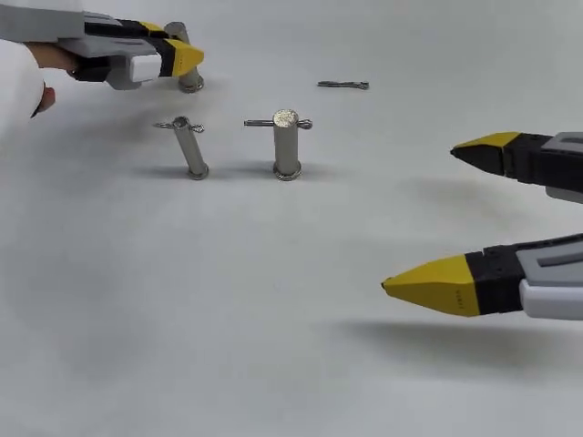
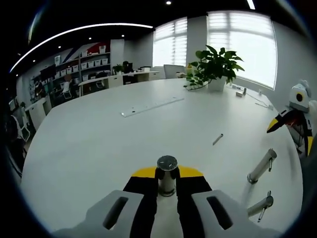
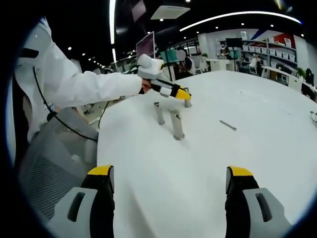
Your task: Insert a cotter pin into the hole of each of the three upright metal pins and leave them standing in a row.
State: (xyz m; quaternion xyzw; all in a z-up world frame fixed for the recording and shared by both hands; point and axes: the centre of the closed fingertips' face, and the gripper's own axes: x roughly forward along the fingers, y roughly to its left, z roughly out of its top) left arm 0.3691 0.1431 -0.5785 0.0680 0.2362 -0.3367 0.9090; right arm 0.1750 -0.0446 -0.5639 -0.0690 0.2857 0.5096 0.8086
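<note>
Three metal pins are standing on the white table (image 1: 273, 346).

- **Left gripper** (image 1: 187, 57), top left in the head view: its jaws are clamping the far pin (image 2: 167, 163) just under the head. From the head view I am seeing little of that pin past the yellow tips. Its shank and hole are hidden, so I cannot tell whether it is carrying a cotter pin.
- **Leaning pin** (image 1: 191, 147) and **upright pin** (image 1: 287, 146): these are standing side by side nearer me, each carrying a cotter pin through its top. The one in the leaning pin is thin and hard to trace.
- **Loose cotter pin** (image 1: 343, 85): this is lying flat beyond them, apart from all three.
- **Right gripper** (image 1: 419, 218): this is hovering at the right edge, cut off by the frame, with its jaws spread wide and holding nothing.
- **White sleeve** (image 3: 74, 84): this is showing behind the left gripper.
</note>
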